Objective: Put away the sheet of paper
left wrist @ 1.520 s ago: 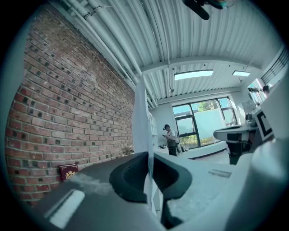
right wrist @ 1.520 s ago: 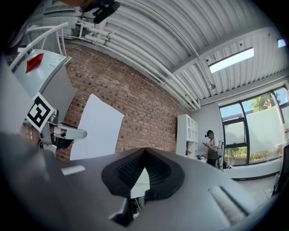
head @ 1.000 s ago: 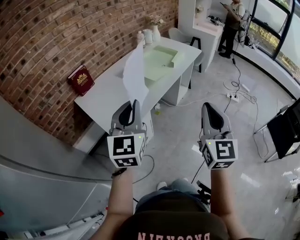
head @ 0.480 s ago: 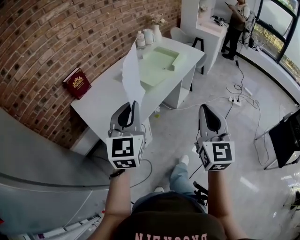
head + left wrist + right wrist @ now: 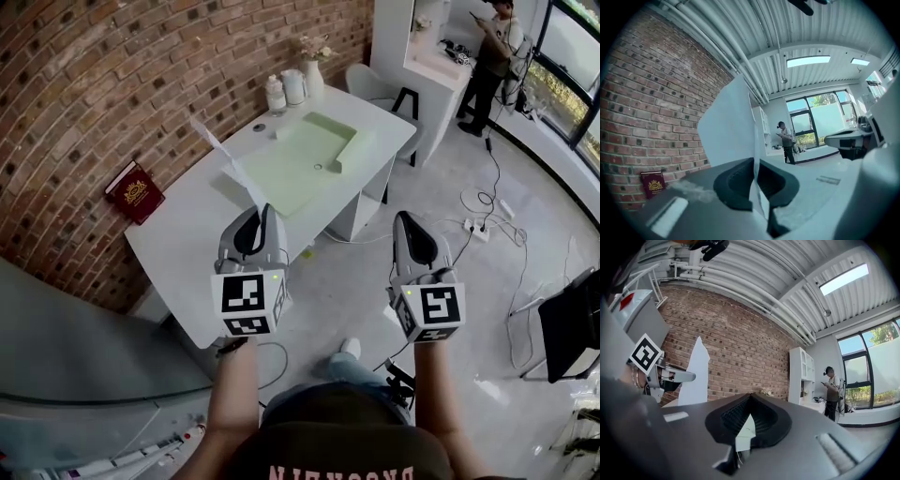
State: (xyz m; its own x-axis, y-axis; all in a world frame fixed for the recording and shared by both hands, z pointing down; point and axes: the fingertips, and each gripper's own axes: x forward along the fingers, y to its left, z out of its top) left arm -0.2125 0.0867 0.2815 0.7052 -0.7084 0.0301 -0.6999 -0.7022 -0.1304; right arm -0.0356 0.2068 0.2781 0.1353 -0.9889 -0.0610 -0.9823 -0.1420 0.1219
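Note:
A white sheet of paper (image 5: 228,161) stands up out of my left gripper (image 5: 268,212), which is shut on its lower edge. The sheet leans left over the white table (image 5: 183,234). In the left gripper view the paper (image 5: 727,124) rises from between the closed jaws of that gripper (image 5: 754,160) and hides part of the brick wall. My right gripper (image 5: 405,219) is level beside it over the floor. Its jaws meet at the tip in the right gripper view (image 5: 750,396) with nothing held. The same view shows the paper (image 5: 695,376) at the left.
A pale green tray (image 5: 302,161) lies on the table's far half, with bottles and a vase (image 5: 292,84) behind it. A red book (image 5: 134,193) leans on the brick wall. A chair (image 5: 367,81), floor cables (image 5: 487,201) and a person (image 5: 497,54) are farther back.
Both grippers have moved forward toward the table. The paper's top has swung left and now hangs over the tabletop. The table and tray look nearer.

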